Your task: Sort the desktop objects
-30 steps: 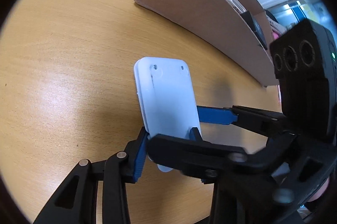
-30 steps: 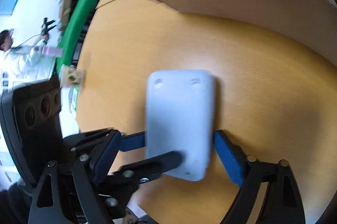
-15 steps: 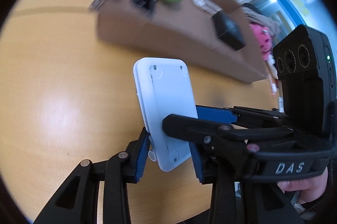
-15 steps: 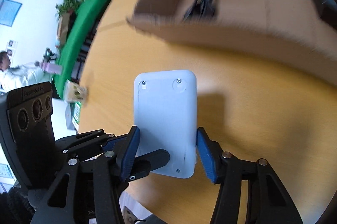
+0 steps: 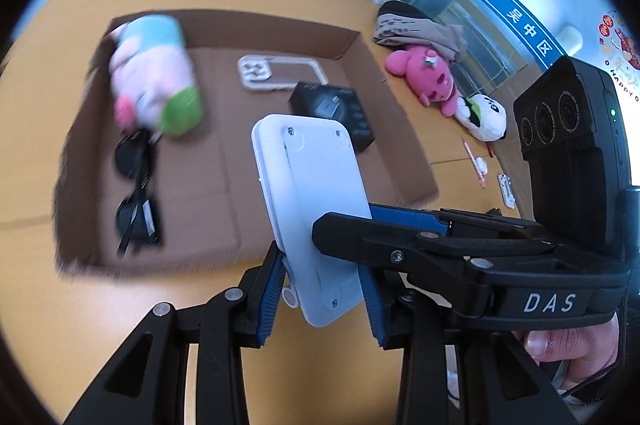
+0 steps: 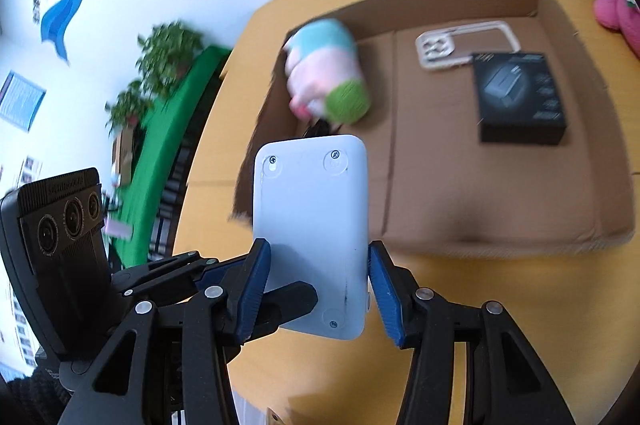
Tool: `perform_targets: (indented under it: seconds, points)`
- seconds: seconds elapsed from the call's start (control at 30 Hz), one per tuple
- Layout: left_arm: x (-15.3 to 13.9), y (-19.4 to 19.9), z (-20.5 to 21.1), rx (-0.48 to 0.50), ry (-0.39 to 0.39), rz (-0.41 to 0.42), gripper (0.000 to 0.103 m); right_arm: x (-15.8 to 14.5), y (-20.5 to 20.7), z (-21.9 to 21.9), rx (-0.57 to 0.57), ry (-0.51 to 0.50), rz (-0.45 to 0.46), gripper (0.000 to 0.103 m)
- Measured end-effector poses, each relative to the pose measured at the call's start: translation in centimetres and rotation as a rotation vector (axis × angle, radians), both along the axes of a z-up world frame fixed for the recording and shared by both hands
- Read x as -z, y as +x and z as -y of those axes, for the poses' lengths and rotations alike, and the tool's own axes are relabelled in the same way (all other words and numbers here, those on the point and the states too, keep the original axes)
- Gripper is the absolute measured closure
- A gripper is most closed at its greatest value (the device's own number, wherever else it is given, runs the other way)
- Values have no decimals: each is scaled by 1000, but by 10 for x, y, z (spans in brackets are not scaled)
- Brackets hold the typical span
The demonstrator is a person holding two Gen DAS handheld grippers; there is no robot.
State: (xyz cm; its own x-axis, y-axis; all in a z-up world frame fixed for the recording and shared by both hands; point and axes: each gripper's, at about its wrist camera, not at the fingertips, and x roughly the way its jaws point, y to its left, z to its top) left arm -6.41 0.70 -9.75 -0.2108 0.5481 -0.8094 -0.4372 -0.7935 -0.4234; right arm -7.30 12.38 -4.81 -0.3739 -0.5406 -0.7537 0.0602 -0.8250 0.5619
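Both the left gripper [image 5: 322, 289] and right gripper [image 6: 316, 295] clamp the white rounded plastic slab [image 5: 310, 213], carrying it; next, lower into the brown cardboard box [image 5: 384, 73] toward twelve o'clock.

Each handheld unit is a black plastic two-finger gripper: left gripper [image 5: 322, 289], right gripper [image 6: 318, 291]. Fingers are angular black linkage arms with triangular cut-outs, joined by round silver pivot pins [image 5: 161, 310]. Finger pads [image 6: 253, 291] are blue with a ribbed face. A black camera block with three round lenses [image 5: 568, 161] carries a small green indicator light. White lettering "DAS" [image 5: 549, 302] marks the housing. Bare skin of the person's hand [image 5: 568, 347] shows beneath it.
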Motion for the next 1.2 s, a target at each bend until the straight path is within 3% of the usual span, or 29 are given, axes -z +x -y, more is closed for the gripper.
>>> perform_targets:
  seconds: [0.23,0.5,0.7,0.83,0.9,0.97,1.03,1.2]
  points:
    - [18,-50,-27,22,-30,45,67,16,-51,-31,39,-19,44,49]
    - [72,-99,-27,-7,-62,183,68,68,-99,-32,49,-35,148,49]
    - [113,-113,-35,14,-120,290,68,111,-113,-34,68,-30,239,50]
    - [120,-111,-38,4,-150,329,68,125,-114,-38,69,-22,277,50]
    - [112,-109,-36,-8,-168,294,65,121,-112,-42,61,-16,269,44]
    - [97,-106,-32,-16,-174,245,63,105,-107,-46,42,6,227,24]
    - [74,-100,-28,-39,-204,174,48,86,-102,-49,26,28,186,16]
    - [6,-76,-12,-122,-205,-51,32,23,-88,-56,-6,119,62,1]
